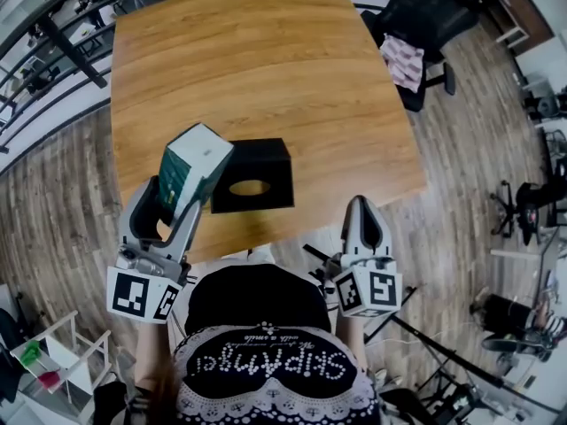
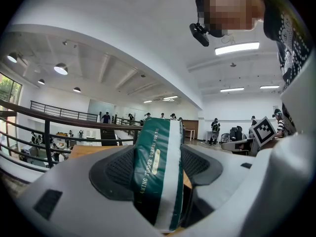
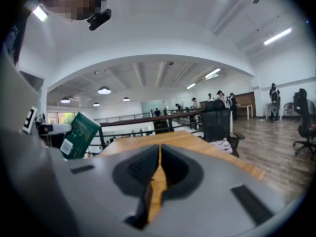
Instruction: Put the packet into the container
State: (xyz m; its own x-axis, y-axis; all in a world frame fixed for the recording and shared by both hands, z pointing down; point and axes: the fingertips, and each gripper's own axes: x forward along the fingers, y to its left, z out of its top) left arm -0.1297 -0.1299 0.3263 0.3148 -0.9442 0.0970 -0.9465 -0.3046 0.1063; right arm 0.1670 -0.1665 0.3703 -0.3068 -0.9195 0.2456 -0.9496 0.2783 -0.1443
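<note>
Gripping packet [image 1: 197,158]: left gripper [image 1: 177,197], beside container [image 1: 257,162] | right gripper [image 1: 365,209]: closed, empty, at table [image 1: 266,60] edge

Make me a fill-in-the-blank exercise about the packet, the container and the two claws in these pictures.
1. The left claw grips a ____ packet.
2. The right claw has its jaws ____, with nothing between them.
3. The container on the table is ____ in colour.
4. The packet is held up in the air, not yet inside the ____.

Missing words: green; shut; black; container.
</note>
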